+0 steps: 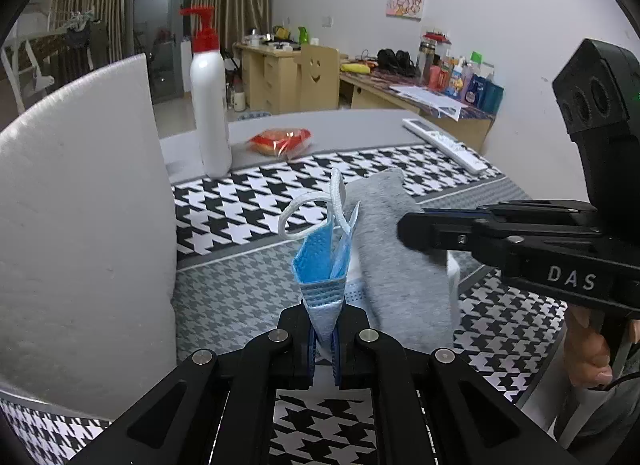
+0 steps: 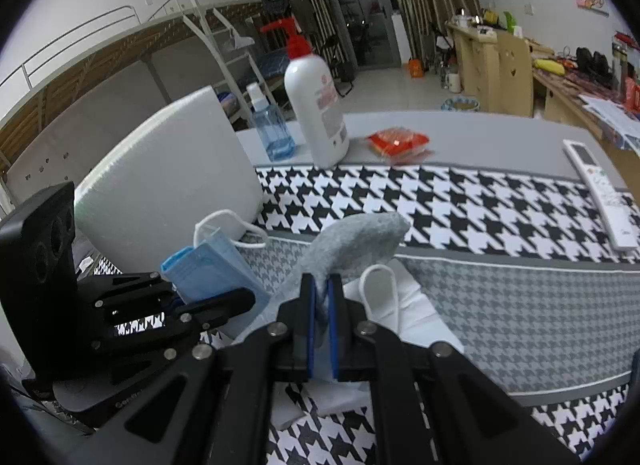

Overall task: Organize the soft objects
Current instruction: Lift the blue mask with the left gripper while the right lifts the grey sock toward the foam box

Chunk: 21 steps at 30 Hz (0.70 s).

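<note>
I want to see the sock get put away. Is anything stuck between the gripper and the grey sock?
No. The right gripper is already shut on the grey sock, so nothing sits between them. The blue face mask is close beside it, but the left gripper holds that separately. Where the sock should go isn't shown.

Right tool point(image 2: 323, 305) clamped on grey sock point(image 2: 352, 241) — mask point(image 2: 212, 269) left.

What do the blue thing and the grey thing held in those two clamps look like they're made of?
Blue face mask: probably non-woven fabric, matte, dimpled and pleated, with white elastic loops. Grey sock: seemingly knitted fabric, fuzzy and matte, drooping limply.
</note>
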Available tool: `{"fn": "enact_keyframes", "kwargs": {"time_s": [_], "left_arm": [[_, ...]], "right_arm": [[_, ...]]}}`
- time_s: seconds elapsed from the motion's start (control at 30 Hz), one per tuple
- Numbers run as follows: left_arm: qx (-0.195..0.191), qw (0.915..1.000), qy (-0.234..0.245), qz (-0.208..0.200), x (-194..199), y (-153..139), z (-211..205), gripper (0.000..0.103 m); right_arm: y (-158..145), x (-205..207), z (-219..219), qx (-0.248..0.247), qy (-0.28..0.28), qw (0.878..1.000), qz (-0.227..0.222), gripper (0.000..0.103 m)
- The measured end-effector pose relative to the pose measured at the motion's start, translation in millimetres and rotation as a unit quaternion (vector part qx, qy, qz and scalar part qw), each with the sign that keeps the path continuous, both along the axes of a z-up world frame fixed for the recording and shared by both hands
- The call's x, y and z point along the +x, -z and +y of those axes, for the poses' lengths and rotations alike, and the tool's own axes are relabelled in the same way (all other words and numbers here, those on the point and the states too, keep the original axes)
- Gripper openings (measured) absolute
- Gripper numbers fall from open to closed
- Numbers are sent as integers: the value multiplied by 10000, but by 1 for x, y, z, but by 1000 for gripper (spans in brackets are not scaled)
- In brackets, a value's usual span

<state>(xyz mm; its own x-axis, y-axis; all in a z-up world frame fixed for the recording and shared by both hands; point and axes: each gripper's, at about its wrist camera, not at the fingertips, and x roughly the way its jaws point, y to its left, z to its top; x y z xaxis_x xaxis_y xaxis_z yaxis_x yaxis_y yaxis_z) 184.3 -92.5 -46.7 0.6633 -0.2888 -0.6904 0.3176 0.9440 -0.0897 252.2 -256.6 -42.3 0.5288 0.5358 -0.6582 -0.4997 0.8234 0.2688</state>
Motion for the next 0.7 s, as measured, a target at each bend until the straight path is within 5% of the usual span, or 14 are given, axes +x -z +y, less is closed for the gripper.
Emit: {"fn": "enact_keyframes", "kwargs": {"time_s": [0.7], "left_arm": [[157,9959,-113,-880,-25,-57,-1,6]], "right_arm": [[-43,-37,-21,244,283,9963,-776,9]]}}
